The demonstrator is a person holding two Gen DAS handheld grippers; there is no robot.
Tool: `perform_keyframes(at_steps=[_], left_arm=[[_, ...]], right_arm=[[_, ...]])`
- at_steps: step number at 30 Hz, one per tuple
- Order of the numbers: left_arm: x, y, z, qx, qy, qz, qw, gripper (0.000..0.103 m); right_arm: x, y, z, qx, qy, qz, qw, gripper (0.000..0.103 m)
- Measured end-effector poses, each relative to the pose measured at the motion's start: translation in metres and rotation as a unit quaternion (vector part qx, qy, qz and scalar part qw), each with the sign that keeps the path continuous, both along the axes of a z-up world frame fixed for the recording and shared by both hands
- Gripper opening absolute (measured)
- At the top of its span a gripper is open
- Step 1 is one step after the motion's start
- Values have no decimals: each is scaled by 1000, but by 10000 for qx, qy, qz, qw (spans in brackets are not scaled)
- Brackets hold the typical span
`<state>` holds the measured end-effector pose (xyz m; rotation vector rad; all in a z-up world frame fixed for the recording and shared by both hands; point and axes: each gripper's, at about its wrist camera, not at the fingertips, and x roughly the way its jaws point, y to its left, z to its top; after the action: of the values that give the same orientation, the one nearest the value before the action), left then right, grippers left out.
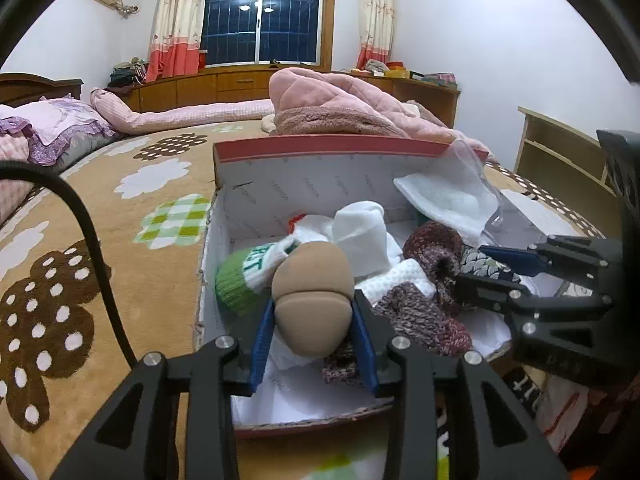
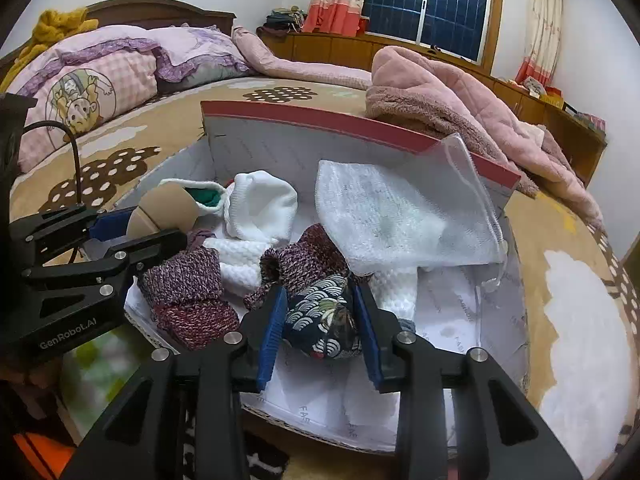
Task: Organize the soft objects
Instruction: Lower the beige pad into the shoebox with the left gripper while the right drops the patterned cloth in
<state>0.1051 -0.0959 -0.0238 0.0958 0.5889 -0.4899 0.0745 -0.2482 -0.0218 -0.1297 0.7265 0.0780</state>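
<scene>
While clamped in left gripper (image 1: 313,350) and right gripper (image 2: 320,334) over white-lined cardboard box (image 1: 320,184), tan rolled sock bundle (image 1: 314,300) and navy wave-print fabric pouch (image 2: 322,326); likely to snag maroon knitted socks (image 2: 188,292) if lifted carelessly.

Both wrist cams close over box (image 1: 304,184), facing window (image 2: 428,4); views share box, prob. opposite sides.

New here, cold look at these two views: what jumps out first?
Both grippers are over an open box on the bed, each clamped on a rolled sock: the left gripper holds a tan sock, the right gripper a navy wave-print sock. Maroon knit socks and a white mesh bag lie loose in the box between and behind them.
</scene>
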Motion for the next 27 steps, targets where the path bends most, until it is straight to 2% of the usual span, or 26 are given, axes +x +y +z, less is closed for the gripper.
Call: perform_keyframes(at_steps=[7, 11, 18, 20, 21, 24, 27], left_arm=[[-1, 0, 0, 8, -12, -8, 10000, 41], [-1, -1, 0, 11, -15, -48, 10000, 44], [-1, -3, 3, 88, 3, -72, 9999, 46], [-2, -5, 5, 144, -54, 46, 9999, 70], [-4, -7, 8, 206, -164, 137, 9996, 87], [-13, -5, 18, 108, -449, 205, 9987, 90], [-14, -3, 26, -6, -495, 278, 9984, 91]], right_arm=[[4, -11, -4, 325, 175, -139, 9992, 45], [10, -24, -10, 890, 461, -230, 9947, 52], [4, -19, -5, 461, 234, -361, 9980, 67], [3, -20, -2, 458, 177, -379, 9981, 68], [1, -21, -1, 447, 153, -390, 9981, 70], [-3, -23, 4, 378, 29, -381, 9986, 82], [-5, -25, 8, 314, -75, -428, 9986, 87]])
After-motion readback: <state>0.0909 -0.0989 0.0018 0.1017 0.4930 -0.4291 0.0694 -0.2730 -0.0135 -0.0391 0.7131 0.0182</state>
